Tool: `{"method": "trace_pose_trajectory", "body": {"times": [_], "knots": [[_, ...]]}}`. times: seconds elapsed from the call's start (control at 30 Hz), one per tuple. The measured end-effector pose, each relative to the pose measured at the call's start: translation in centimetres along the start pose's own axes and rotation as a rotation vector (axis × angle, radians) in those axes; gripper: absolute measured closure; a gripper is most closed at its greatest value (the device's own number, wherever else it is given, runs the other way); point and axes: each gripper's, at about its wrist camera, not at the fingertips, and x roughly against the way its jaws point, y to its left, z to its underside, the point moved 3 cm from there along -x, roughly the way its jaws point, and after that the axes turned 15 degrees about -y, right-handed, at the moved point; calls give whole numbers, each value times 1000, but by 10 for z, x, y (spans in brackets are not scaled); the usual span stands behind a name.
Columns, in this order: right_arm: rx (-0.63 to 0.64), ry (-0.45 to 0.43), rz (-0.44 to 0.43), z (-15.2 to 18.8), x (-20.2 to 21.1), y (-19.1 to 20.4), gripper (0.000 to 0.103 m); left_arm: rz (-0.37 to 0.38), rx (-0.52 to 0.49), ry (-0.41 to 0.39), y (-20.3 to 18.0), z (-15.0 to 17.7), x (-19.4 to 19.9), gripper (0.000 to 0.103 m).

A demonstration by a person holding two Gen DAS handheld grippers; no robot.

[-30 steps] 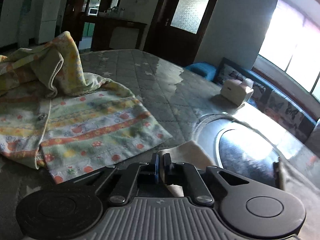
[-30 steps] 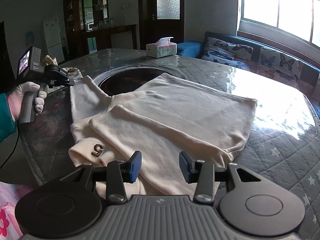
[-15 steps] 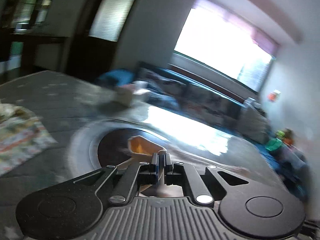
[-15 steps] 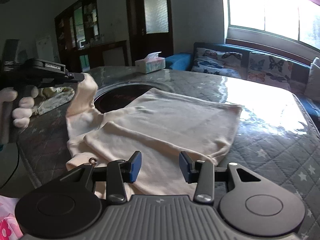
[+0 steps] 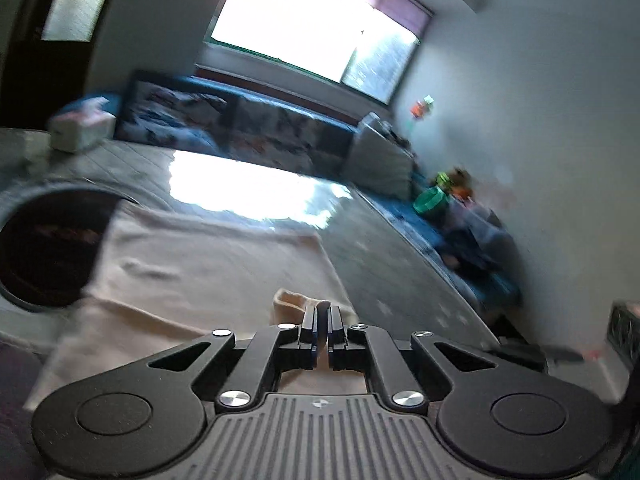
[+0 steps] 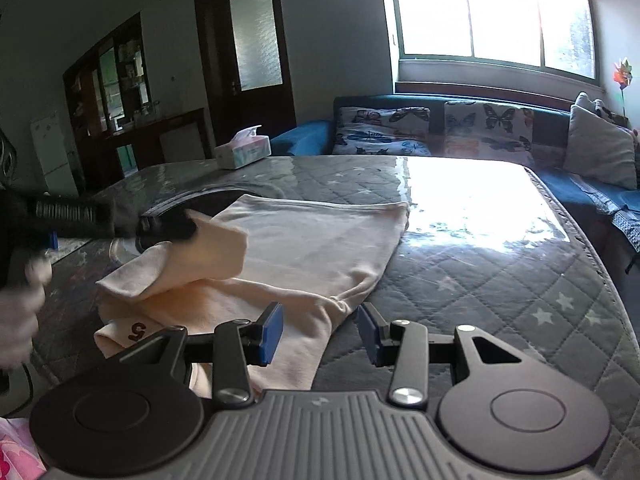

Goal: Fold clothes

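Over the cream garment point(image 6: 320, 240), the sleeve point(image 6: 216, 252), formerly flat, now in left tool point(image 6: 180, 232).

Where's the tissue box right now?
In the right wrist view, the tissue box sits at the table's far left edge, beyond the cream garment.

Both wrist views overlook the cream garment point(image 5: 208, 256) closely.

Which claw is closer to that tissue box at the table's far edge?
Left. The left claw, pinching the cream garment's sleeve, sits nearer the tissue box; the right claw hangs open over the near hem.
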Motion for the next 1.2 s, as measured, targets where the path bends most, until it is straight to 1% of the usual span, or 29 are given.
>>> {"method": "trace_pose_trajectory", "body": {"times": [0.13,0.17,0.27,0.3,0.4,0.47,0.57,0.63,0.8,0.83,0.9,0.93,1.07,1.13,1.2], "knots": [[-11,2,3,0,-4,-2,62,28,-27,65,-6,21,-6,98],[-15,4,2,0,-6,-3,62,45,-28,84,-5,26,-9,97],[-24,17,-5,1,-9,-3,62,67,-23,134,-3,38,-9,93],[-25,22,-11,1,-11,-1,62,72,-25,146,0,41,-9,89],[-29,42,-35,1,-20,5,62,87,-37,141,6,41,3,88],[-32,62,-59,2,-27,10,62,78,-57,115,16,36,13,88],[-35,90,-89,5,-41,19,62,26,-76,71,39,24,30,85],[-41,104,-101,8,-50,23,63,-23,-92,45,56,18,40,81],[-48,148,-91,16,-75,29,65,-132,-140,12,91,8,55,81],[-49,154,-90,18,-77,30,68,-148,-143,9,97,8,57,81],[-36,163,-85,21,-81,32,69,-169,-135,14,107,10,58,81],[-21,163,-81,21,-82,34,72,-179,-130,17,111,11,59,81],[30,163,-73,20,-82,40,90,-173,-126,38,114,17,62,81],[54,154,-65,18,-82,43,95,-163,-130,45,114,19,61,81],[79,140,-60,13,-79,47,96,-147,-135,46,112,20,62,81]]}}
